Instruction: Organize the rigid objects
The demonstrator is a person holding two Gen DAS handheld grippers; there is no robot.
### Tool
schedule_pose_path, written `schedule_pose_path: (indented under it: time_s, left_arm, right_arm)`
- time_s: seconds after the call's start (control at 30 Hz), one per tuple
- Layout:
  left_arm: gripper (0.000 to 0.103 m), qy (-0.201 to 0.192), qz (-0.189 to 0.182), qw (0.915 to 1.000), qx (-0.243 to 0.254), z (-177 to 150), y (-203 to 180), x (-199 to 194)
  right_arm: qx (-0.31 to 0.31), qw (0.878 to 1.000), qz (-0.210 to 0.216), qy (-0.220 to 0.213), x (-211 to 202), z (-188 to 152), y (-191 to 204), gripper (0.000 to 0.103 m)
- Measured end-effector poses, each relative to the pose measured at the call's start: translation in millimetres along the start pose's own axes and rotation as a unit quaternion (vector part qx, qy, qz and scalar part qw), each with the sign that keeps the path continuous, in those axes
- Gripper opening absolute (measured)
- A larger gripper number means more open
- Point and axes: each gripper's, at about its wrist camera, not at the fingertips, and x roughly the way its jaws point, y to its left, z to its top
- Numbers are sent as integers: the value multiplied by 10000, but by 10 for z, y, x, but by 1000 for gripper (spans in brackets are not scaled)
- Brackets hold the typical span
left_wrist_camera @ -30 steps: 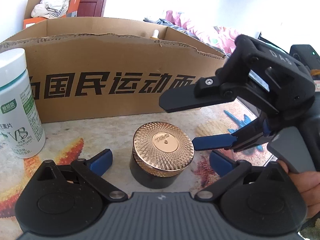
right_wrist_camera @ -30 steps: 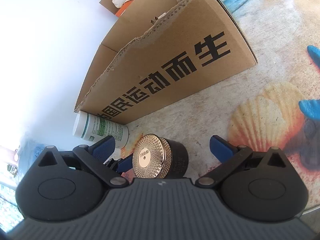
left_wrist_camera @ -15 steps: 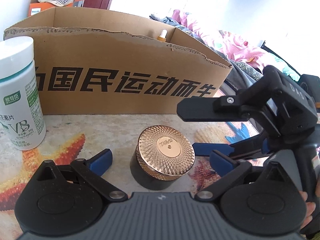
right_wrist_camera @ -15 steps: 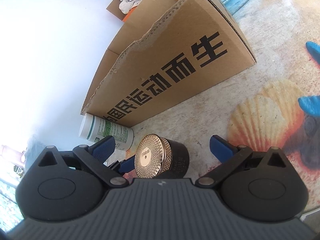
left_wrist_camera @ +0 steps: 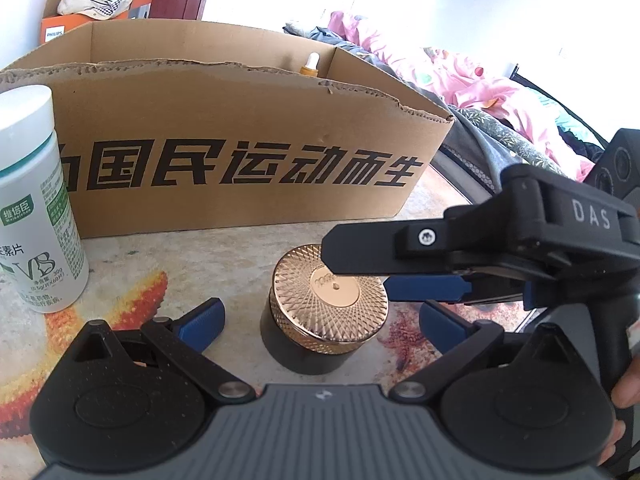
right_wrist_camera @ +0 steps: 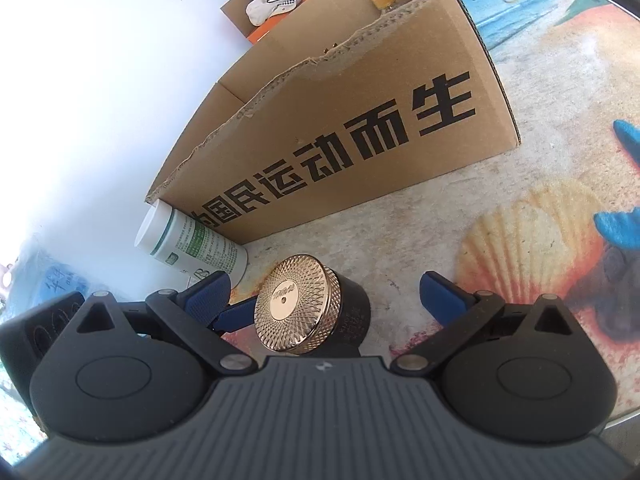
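Through the left wrist view: left claw spread wide, blue rubber pads either side of a squat dark jar with a round, diamond-knurled gold lid, upright on the counter, touching neither pad. Right claw reaching in from the right, released too, one matte black finger crossing above the lid, the blue-padded one just beside the jar's right side. White plastic bottle with green label upright at left. Torn-edged corrugated cardboard box behind, bold black characters on its wall, small amber dropper bottle inside.

Through the right wrist view: right claw agape, same gold-lidded jar between its blue pads, nearer the left one. Blue finger of the left claw just beside the lid. Box beyond, white bottle against its corner. Glossy seashell-print counter beneath.
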Motion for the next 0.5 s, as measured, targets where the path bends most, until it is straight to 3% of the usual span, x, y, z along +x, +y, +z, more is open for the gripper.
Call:
schedule_pose_path:
  time_s: [0.27, 0.37, 0.43, 0.5]
  left_arm:
    - [101, -29, 262, 9994, 212, 32, -80, 26]
    - [95, -114, 370, 9977, 559, 31, -174, 27]
    - [90, -189, 472, 9956, 781, 28, -242, 40]
    - [79, -227, 528, 9936, 969, 38, -305, 54]
  right_arm:
    - [-397, 9986, -41, -340, -189, -58, 62, 98]
    - [-421, 9986, -47, -311, -177, -63, 74, 90]
    - [-374, 9990, -45, -259, -144, -61, 81, 77]
    - [-348, 9992, -35, -212, -117, -60, 85, 70]
